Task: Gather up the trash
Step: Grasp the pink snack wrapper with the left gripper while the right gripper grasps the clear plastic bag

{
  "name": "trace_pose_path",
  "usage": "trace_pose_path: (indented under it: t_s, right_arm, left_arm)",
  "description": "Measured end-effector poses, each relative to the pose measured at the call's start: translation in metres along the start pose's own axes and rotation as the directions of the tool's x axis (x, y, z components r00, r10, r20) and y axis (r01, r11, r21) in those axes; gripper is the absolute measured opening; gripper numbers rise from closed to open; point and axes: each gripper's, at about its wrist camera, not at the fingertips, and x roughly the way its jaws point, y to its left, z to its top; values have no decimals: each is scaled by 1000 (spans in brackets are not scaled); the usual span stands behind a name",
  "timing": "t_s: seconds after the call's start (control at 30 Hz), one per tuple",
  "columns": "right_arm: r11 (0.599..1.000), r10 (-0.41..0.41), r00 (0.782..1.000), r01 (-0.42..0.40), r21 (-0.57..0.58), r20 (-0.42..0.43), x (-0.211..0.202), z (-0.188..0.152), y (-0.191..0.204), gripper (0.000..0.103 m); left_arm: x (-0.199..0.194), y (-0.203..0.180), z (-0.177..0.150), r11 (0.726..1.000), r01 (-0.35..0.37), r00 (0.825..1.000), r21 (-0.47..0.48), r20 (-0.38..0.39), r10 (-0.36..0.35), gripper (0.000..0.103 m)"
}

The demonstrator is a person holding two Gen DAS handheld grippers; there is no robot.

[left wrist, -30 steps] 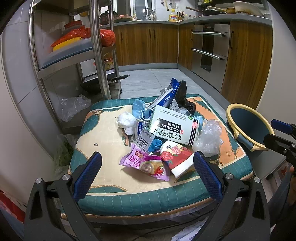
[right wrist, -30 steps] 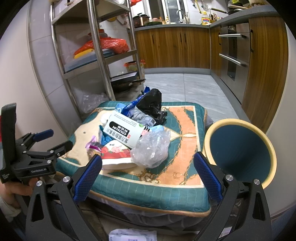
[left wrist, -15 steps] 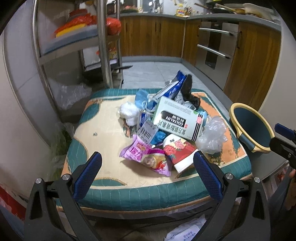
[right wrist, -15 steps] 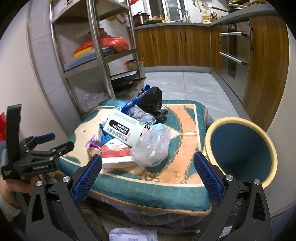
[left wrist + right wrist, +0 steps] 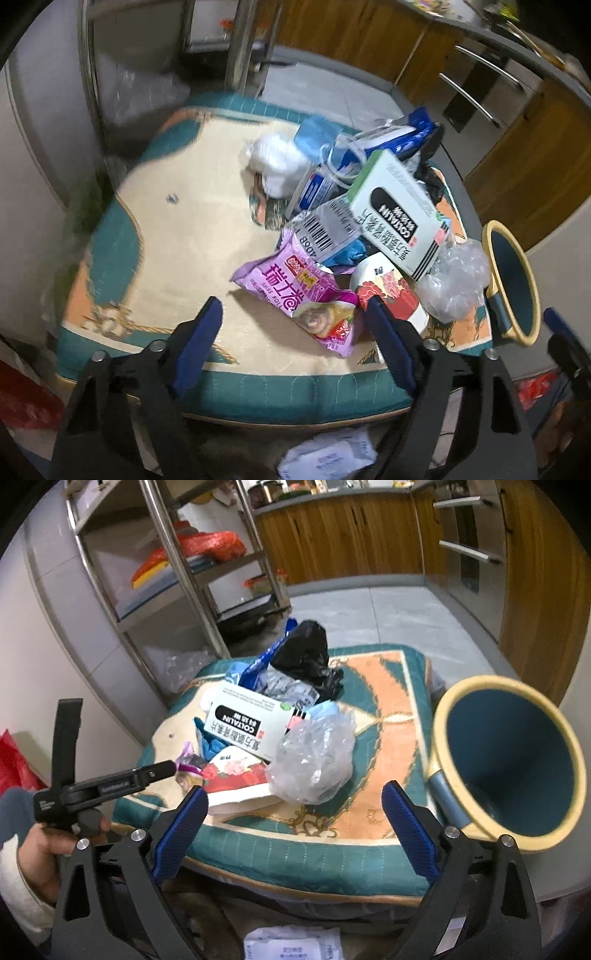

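Your left wrist view is smeared along its left edge, so the greenery (image 5: 79, 206) beside the cushion (image 5: 155, 236) stays unreadable. The white medicine box (image 5: 397, 218) covers most of the blue glove (image 5: 349, 251) beneath it. The paper (image 5: 293, 943) on the floor is cut off by the bottom edge.

Lighting: dim indoor, soft shadows. Left wrist view: motion-blurred, worst at edges. Right wrist view: sharper. Both: fisheye bending, black vignetted corners.
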Motion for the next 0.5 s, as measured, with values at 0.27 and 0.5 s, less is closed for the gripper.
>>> trace_pose_path:
  t_s: [0.27, 0.5]
  right_arm:
    - [999, 4, 998, -1, 54, -70, 52, 11, -8, 75]
    - [996, 4, 992, 8, 89, -124, 86, 12, -17, 30]
  left_arm:
    - [33, 15, 3, 992, 75, 994, -102, -75, -83, 57]
    - [44, 28, 2, 988, 87, 991, -126, -91, -99, 29]
